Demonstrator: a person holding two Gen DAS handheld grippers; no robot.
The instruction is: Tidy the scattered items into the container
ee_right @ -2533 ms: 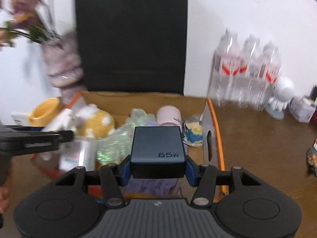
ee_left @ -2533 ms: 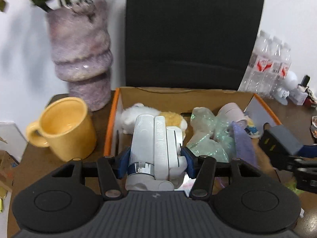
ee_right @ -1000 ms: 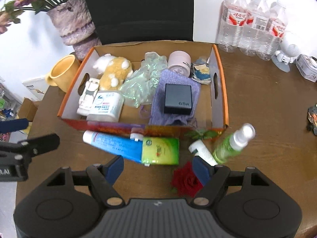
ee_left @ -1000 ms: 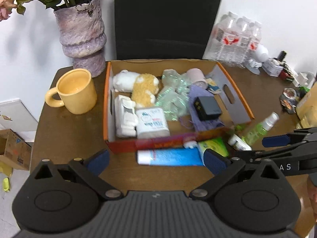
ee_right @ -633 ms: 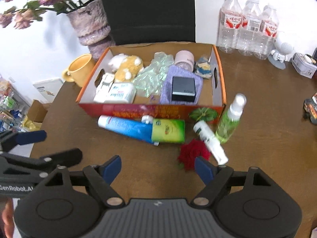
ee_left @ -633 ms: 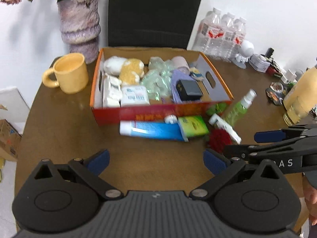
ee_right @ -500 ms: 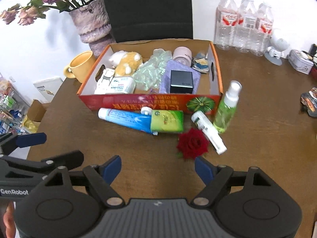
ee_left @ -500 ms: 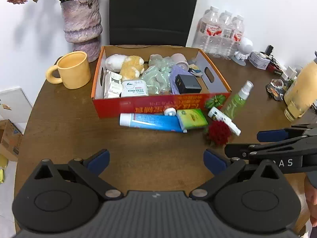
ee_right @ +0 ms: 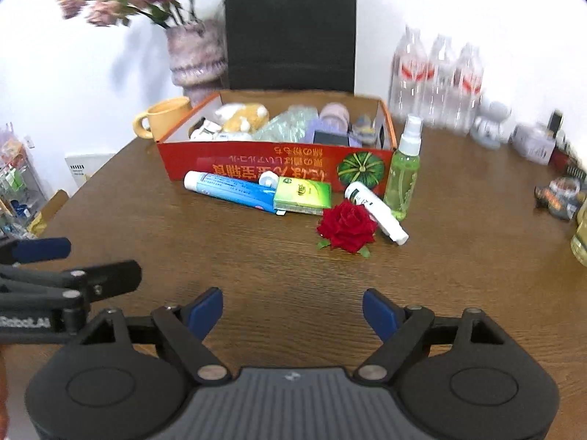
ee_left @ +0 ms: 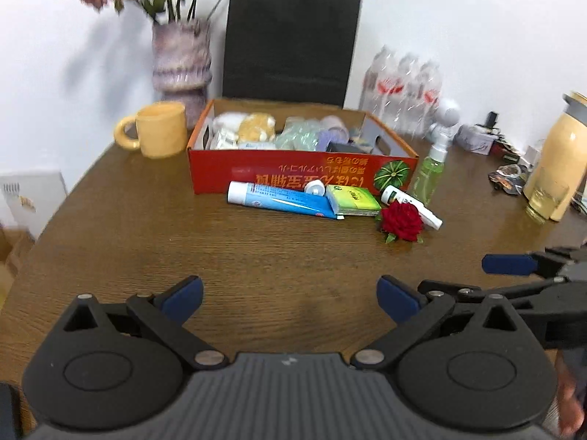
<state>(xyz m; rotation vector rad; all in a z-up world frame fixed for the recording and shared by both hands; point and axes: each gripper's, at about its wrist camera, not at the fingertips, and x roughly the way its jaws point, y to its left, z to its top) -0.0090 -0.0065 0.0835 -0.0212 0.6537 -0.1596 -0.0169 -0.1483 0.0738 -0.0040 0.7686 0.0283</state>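
Grippers left (ee_left: 290,299) and right (ee_right: 292,310): spread wide, holding nothing, above brown wooden table (ee_right: 256,275). Before red cardboard box (ee_right: 275,163): blue toothpaste tube (ee_right: 229,190), green packet (ee_right: 302,191), red rose (ee_right: 346,228), white tube (ee_right: 376,212), green spray bottle (ee_right: 403,172).

A: What is sitting on the brown wooden table (ee_left: 128,227)?

B: A red cardboard box (ee_left: 293,174) is standing toward the far side. Just in front of the box a blue tube (ee_left: 279,200) is lying on its side, touching a green packet (ee_left: 354,201).

A: And to the right of the box?

B: A green spray bottle (ee_left: 429,176) is standing upright at its front right corner, with a white tube (ee_left: 411,203) and a red rose (ee_left: 401,222) lying near it.

A: Left of the box?

B: A yellow mug (ee_left: 157,134) is standing there, with a purple vase (ee_left: 181,69) behind it. Water bottles (ee_left: 400,86) are standing behind the box's right end.
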